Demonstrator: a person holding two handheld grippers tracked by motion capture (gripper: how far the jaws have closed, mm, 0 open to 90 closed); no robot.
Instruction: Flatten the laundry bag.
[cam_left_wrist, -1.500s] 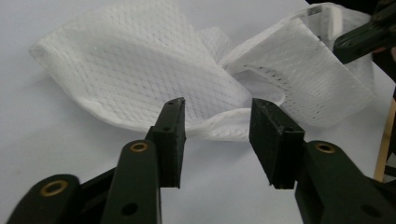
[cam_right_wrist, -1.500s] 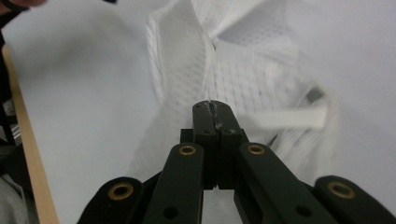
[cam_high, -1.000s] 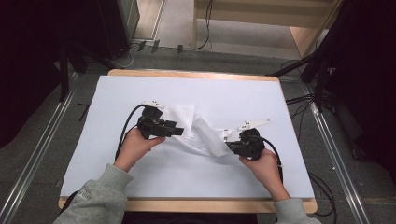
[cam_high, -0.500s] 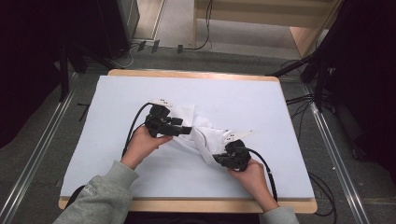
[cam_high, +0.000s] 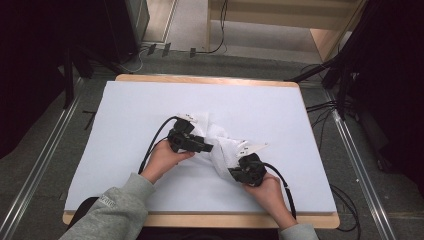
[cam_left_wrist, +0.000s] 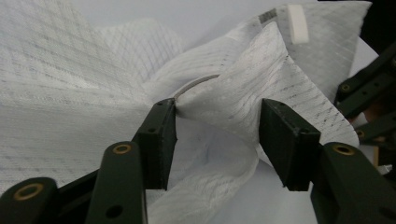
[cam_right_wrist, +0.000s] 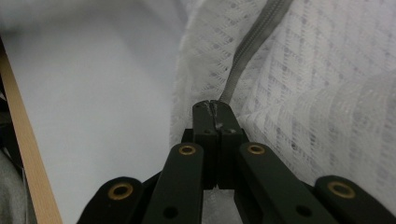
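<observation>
While the high view takes in the whole white-covered wooden table, with the crumpled white mesh zip bag near its middle between both hands, the gripper views give the detail. The left gripper stands part open, jaws just closing, a fold of mesh between them, one pad touching it. The right gripper is clamped tight on the bag's edge beside its grey zip.

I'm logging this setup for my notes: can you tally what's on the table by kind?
White mesh bag with a grey zipper: 1
Black grippers: 2, the left gripper and the right gripper
White table cover: 1
Total: 4
</observation>
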